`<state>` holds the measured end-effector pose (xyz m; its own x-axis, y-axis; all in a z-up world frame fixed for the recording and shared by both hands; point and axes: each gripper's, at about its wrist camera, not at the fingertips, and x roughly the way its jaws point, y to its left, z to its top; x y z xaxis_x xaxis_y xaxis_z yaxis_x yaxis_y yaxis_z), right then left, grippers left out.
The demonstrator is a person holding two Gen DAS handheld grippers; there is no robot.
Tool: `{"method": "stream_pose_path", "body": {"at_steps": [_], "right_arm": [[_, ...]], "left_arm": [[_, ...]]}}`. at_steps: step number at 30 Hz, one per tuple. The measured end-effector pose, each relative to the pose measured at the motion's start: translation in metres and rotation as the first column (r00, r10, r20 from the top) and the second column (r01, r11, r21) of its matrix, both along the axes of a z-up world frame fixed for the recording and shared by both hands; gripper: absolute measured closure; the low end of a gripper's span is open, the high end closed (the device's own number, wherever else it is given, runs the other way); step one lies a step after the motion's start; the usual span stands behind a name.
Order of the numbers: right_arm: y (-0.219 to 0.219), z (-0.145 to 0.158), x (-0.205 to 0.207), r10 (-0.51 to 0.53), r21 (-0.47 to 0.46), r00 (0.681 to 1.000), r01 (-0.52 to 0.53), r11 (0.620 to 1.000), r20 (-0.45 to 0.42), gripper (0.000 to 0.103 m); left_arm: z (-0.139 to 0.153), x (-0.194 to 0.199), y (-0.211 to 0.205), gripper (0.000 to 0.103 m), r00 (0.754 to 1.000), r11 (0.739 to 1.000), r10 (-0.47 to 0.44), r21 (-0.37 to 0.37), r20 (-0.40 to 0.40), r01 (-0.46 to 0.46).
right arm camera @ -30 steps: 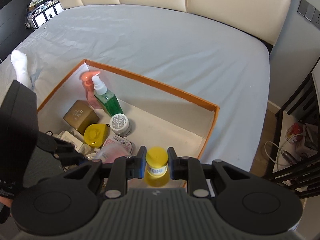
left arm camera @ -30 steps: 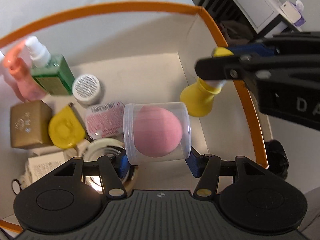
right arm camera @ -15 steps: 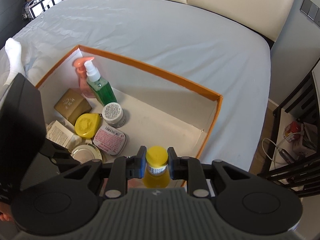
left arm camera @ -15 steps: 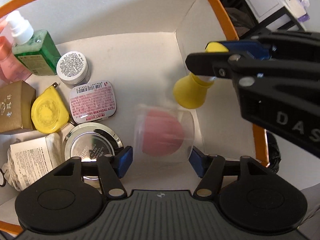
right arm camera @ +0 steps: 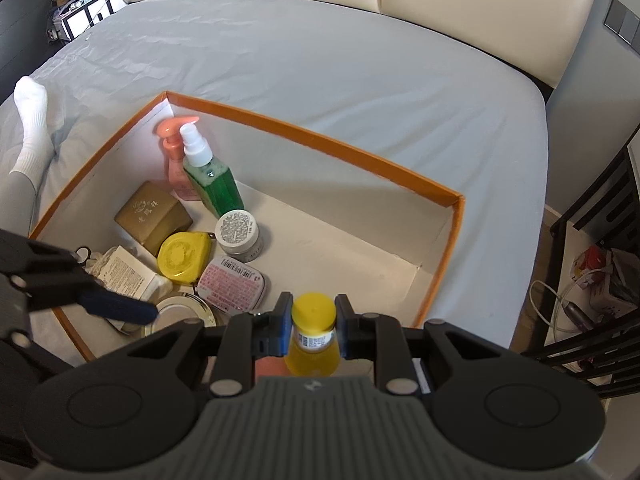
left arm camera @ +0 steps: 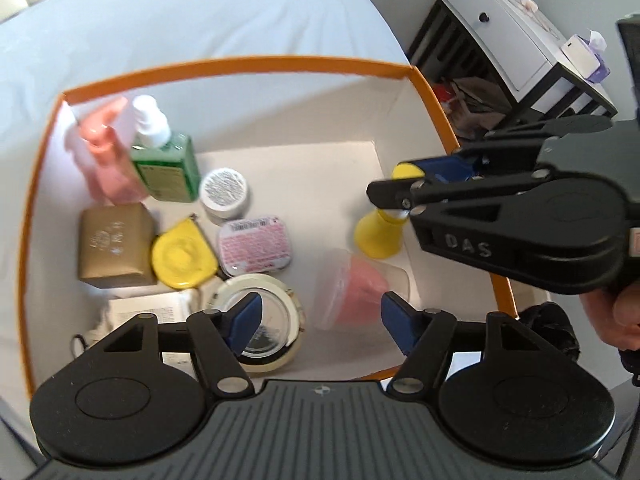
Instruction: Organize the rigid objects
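Sponge case (left arm camera: 356, 292) below spread left tool (left arm camera: 320, 316)

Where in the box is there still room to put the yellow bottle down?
Bare floor runs along the far wall of the box to its right corner, beyond the white jar and pink tin. The left side is crowded with bottles and boxes.

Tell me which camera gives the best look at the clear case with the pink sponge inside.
The left wrist view. There the clear case with the pink sponge lies on the box floor in plain sight, between the open fingers of the left hand-held gripper. In the right wrist view only a pink sliver shows behind the gripper body.
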<state>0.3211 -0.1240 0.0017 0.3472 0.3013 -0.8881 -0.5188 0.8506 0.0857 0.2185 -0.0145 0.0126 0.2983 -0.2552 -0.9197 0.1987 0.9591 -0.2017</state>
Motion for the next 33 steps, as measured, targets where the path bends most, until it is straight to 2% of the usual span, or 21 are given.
{"method": "stream_pose_path", "body": {"at_steps": [5,10,19,21,22,26,29,33], "right_arm": [[0.007,-0.008,0.000,0.010,0.019,1.000,-0.009,1.000,-0.028,0.082],[0.018,-0.011,-0.005,0.062,0.037,0.997,-0.061,0.997,-0.035,0.082],[0.027,-0.024,-0.008,0.080,-0.020,0.994,-0.081,0.996,-0.070,0.082],[0.026,-0.022,-0.008,0.073,-0.018,0.995,-0.074,0.997,-0.065,0.077],[0.025,-0.021,-0.008,0.069,-0.016,0.996,-0.070,0.997,-0.062,0.073],[0.021,-0.012,-0.008,0.049,0.002,0.998,-0.049,0.999,-0.042,0.071],[0.016,0.000,-0.012,0.030,0.020,0.999,-0.030,0.999,-0.024,0.065],[0.007,0.024,-0.029,0.023,0.052,1.000,-0.024,0.998,0.019,0.058]], "left_arm": [[0.001,-0.002,0.007,0.024,1.000,1.000,0.022,-0.010,0.014,-0.022],[0.000,-0.008,0.014,0.024,0.998,0.998,0.064,-0.004,0.016,-0.064],[-0.002,-0.014,0.019,0.026,0.997,0.997,0.074,0.008,0.018,-0.074],[0.000,-0.015,0.019,0.025,0.997,0.997,0.077,0.012,0.027,-0.078],[0.001,-0.017,0.018,0.025,0.996,0.996,0.084,0.016,0.035,-0.084],[0.009,-0.028,0.014,0.026,0.992,0.996,0.091,0.008,0.092,-0.092],[0.020,-0.039,0.009,0.026,0.986,0.997,0.074,0.001,0.151,-0.075],[0.040,-0.055,0.002,0.027,0.962,0.997,0.072,0.011,0.264,-0.077]]}}
